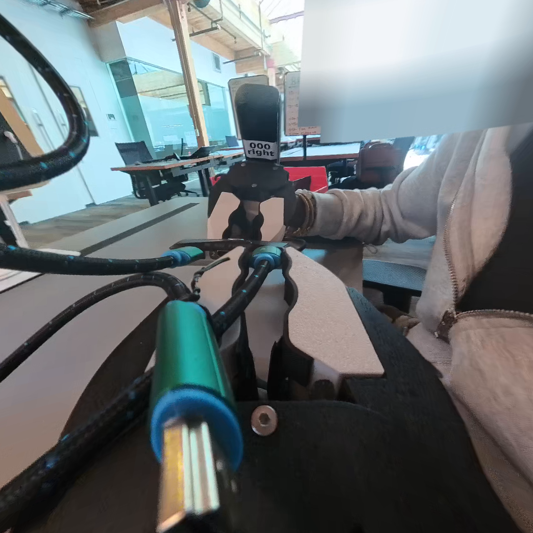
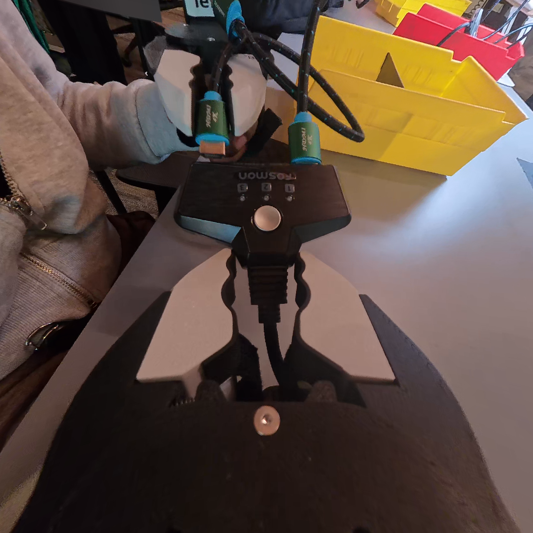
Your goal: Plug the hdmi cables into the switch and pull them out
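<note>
My right gripper [image 2: 265, 259] is shut on the black HDMI switch [image 2: 265, 196], gripping its cable neck and holding it at the grey table's [image 2: 432, 259] edge. One green HDMI plug [image 2: 304, 141] sits in the switch's right-hand port. My left gripper [image 2: 212, 127] is shut on a second green plug [image 2: 212, 121]. This plug's gold tip [image 2: 212, 148] is bare and sits at the switch's back edge. In the left wrist view, my left gripper [image 1: 263, 259] holds that plug [image 1: 269, 250] against the edge-on switch [image 1: 230, 243], facing the right gripper [image 1: 248, 227]. A third, loose green plug [image 1: 187, 375] lies over my left gripper.
Yellow bins [image 2: 403, 115] and red bins [image 2: 461, 43] stand on the table behind the switch. Braided black cables [image 1: 86, 262] loop to the left. A person's grey sleeve [image 2: 101, 115] and zipped jacket are at the table's edge. Desks and chairs [image 1: 161, 170] stand far off.
</note>
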